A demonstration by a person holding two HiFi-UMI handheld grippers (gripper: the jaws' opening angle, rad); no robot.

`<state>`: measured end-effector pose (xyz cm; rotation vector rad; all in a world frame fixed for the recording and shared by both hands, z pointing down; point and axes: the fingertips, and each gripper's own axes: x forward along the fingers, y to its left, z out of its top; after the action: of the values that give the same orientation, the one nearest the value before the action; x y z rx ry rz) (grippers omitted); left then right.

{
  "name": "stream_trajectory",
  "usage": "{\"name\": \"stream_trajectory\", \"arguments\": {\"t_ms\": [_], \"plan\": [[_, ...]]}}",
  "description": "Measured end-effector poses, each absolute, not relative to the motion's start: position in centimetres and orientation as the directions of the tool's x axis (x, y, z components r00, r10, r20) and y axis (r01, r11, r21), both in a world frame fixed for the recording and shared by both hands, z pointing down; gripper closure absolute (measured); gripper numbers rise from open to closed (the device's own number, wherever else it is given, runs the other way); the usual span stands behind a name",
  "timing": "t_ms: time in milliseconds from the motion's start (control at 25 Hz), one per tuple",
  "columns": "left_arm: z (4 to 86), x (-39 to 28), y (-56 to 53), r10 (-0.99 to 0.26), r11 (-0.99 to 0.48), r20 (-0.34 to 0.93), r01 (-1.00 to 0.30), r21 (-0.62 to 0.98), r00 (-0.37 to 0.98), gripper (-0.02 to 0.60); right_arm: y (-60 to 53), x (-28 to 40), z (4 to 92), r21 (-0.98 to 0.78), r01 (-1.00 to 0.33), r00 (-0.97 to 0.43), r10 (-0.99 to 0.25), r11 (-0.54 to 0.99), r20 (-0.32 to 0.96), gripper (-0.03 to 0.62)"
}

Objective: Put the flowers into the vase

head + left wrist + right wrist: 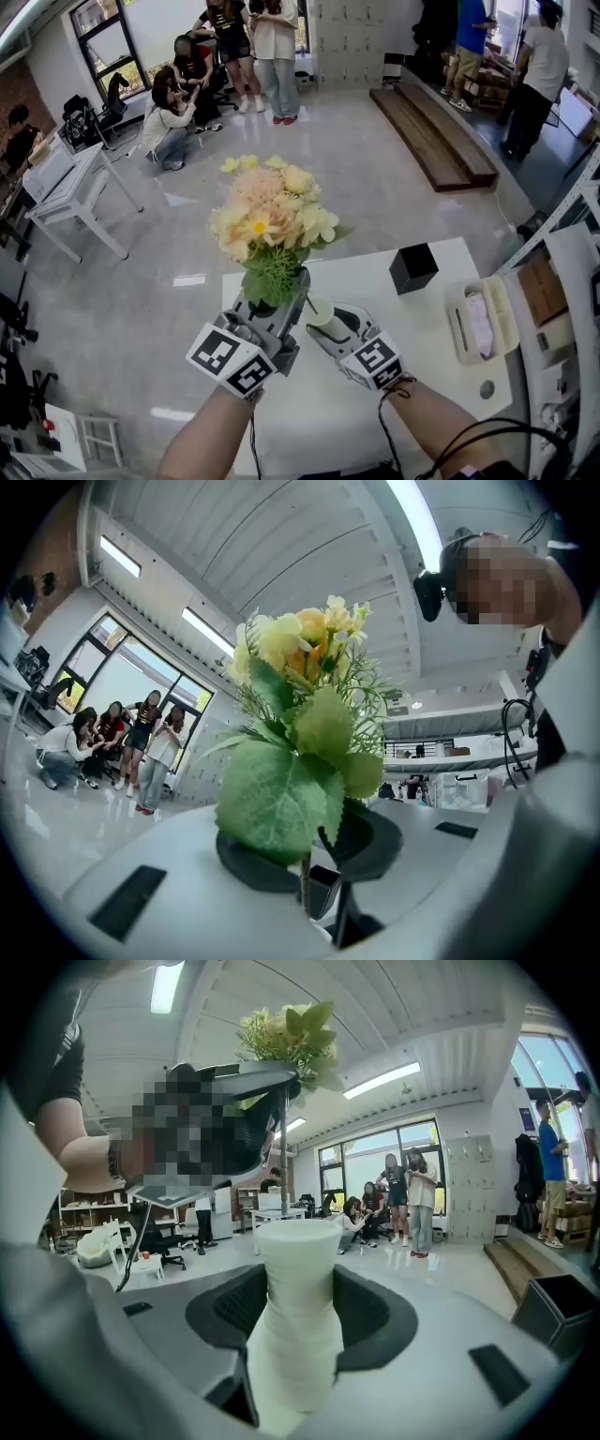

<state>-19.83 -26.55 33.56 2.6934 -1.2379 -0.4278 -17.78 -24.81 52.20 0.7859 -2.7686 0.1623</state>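
Left gripper (314, 892) fingers pinch yellow flowers (300, 644) by the stem; right gripper (295, 1312) fingers clasp a white vase (298, 1260), waist hidden in head view.

flowers (270, 220) are held in the left tool (277, 302) just beside a white vase (319, 308) gripped by the right tool (325, 321).

Vase (291, 1326) base cut off at frame bottom; flowers (300, 667) stem end hidden inside left gripper (317, 874)
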Motion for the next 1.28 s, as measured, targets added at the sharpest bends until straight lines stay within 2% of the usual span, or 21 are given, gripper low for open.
{"name": "stream_trajectory", "arguments": {"t_ms": [680, 1280], "plan": [[41.0, -18.5, -26.0, -0.766, -0.636, -0.043, -0.747, 0.196, 0.641, 0.529, -24.8, -17.8, 52.2, -0.043, -0.533, -0.822, -0.504, 0.845, 0.266, 0.372], [45.0, -17.6, -24.0, -0.745, -0.656, 0.140, -0.754, 0.021, 0.652, 0.509, -24.7, -17.8, 52.1, -0.038, -0.538, -0.819, -0.511, 0.842, 0.261, 0.372]]}}
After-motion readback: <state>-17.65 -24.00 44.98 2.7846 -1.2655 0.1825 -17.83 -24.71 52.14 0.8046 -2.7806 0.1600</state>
